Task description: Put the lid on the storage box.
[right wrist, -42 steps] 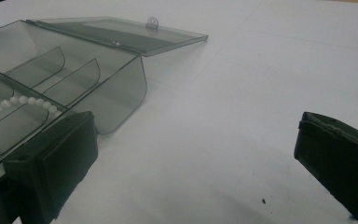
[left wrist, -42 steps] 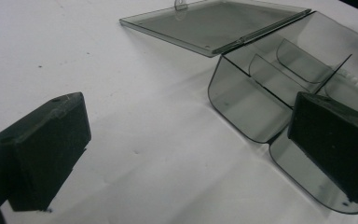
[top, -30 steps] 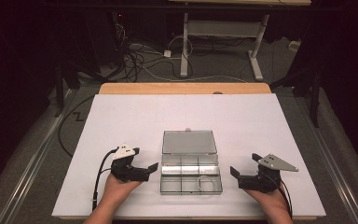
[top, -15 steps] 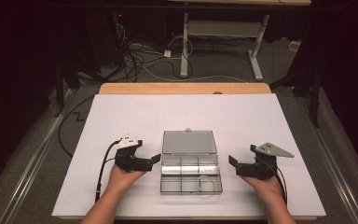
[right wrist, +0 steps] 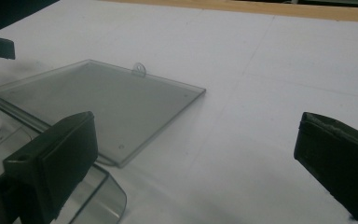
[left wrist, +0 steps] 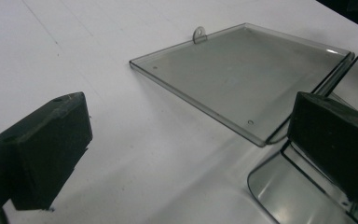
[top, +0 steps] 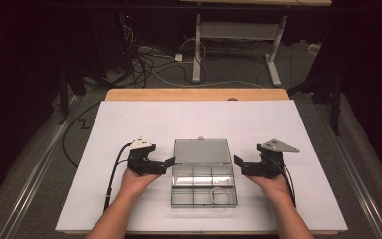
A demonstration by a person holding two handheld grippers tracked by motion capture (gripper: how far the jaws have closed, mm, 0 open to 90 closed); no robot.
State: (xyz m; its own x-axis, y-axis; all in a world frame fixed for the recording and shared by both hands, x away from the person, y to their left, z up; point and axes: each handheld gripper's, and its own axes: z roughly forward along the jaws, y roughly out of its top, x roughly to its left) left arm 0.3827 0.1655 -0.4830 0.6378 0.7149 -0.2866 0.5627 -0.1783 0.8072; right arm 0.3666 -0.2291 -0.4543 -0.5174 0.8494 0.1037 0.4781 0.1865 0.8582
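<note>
a: where does the clear smoky-grey plastic compartment box [top: 204, 185] sit?

b: near the front edge of the white rectangular tabletop [top: 129, 124], midway between the person's two hands. it lies open, its flat hinged transparent lid [top: 202, 151] folded back flat on the far side of the tray, a small hanging tab [top: 199, 139] at the lid's far rim.

a: and the left black two-jaw gripper [top: 165, 164]?

b: just beside the box's left edge, about level with the hinge. its jaws stand wide apart, holding nothing. in the left gripper view one jaw hangs over the bare table, the other over the rounded near corner of the tray; whether it touches the plastic, i cannot tell.

a: the right black two-jaw gripper [top: 238, 163]?

b: mirrored at the box's right edge, also level with the hinge, jaws spread and empty. in the right gripper view one jaw sits over the tray's corner, the other over bare white table.

a: anything inside the tray?

b: dividers split it into compartments, and a thin pale looped wire-like item [top: 220, 195] lies in the front right one; too small to identify.

a: the rest of the scene?

b: a pale wooden strip [top: 194, 94] edges the table's far side, and beyond it tangled floor cables [top: 144, 59] and a white metal desk frame [top: 238, 35] stand on the dark floor
</note>
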